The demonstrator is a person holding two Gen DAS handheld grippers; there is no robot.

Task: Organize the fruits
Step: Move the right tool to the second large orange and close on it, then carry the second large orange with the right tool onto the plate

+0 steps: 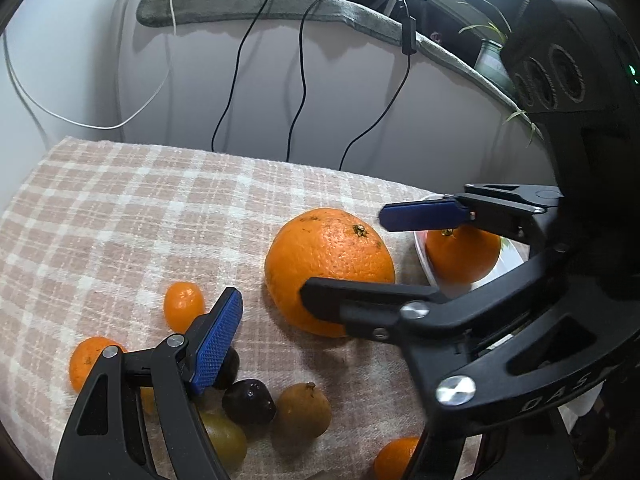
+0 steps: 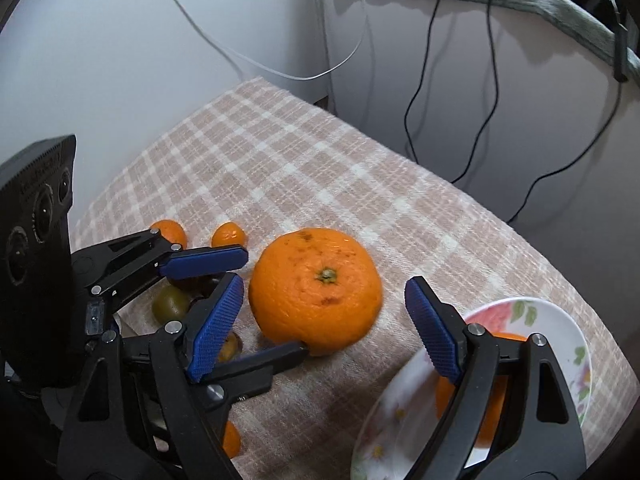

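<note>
Both grippers gape over fruit scattered on a checked cloth [image 2: 304,160].
The big orange [image 2: 316,288] sits on the cloth between the right gripper [image 2: 324,320]'s wide fingers, untouched; a second orange [image 1: 464,256] lies in the flowered plate [image 2: 560,320] beside it. The left gripper [image 2: 264,304], wide and empty, crowds in among the small fruits [image 1: 248,400].

Fruit count on the checked cloth

Two large oranges [image 1: 328,256] [image 1: 464,254], four small oranges [image 1: 183,305], two dark fruits [image 1: 248,400], one brown [image 1: 304,410], one green [image 1: 226,438], one plate [image 2: 560,320].
</note>
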